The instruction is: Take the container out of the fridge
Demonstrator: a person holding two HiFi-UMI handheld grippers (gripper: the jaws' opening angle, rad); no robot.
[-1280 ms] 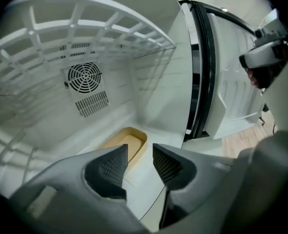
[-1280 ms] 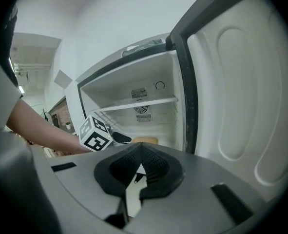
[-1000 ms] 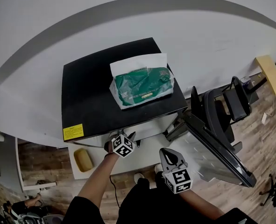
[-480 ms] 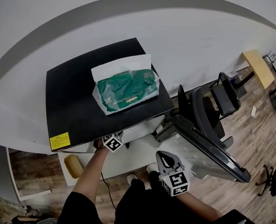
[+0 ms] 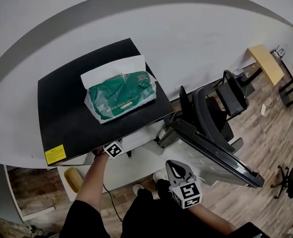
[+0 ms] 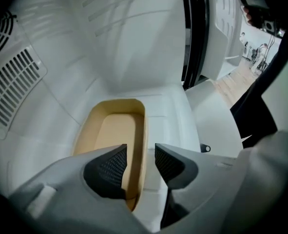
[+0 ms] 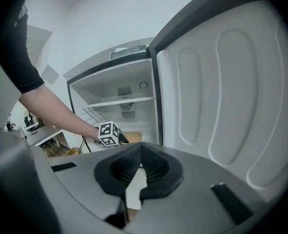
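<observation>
On the fridge point(image 6: 134, 57) floor, low at left: tan container point(image 6: 112, 135). Astride its right wall, left gripper point(image 6: 140, 161) agape; pinch that rim squarely, then lift level. Farther right, right gripper point(image 7: 140, 165) closed on nothing, near the open door point(image 7: 231, 96).

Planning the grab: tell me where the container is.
Left gripper view: the tan container lies on the white fridge floor, just ahead of the open left hand-held gripper.
</observation>
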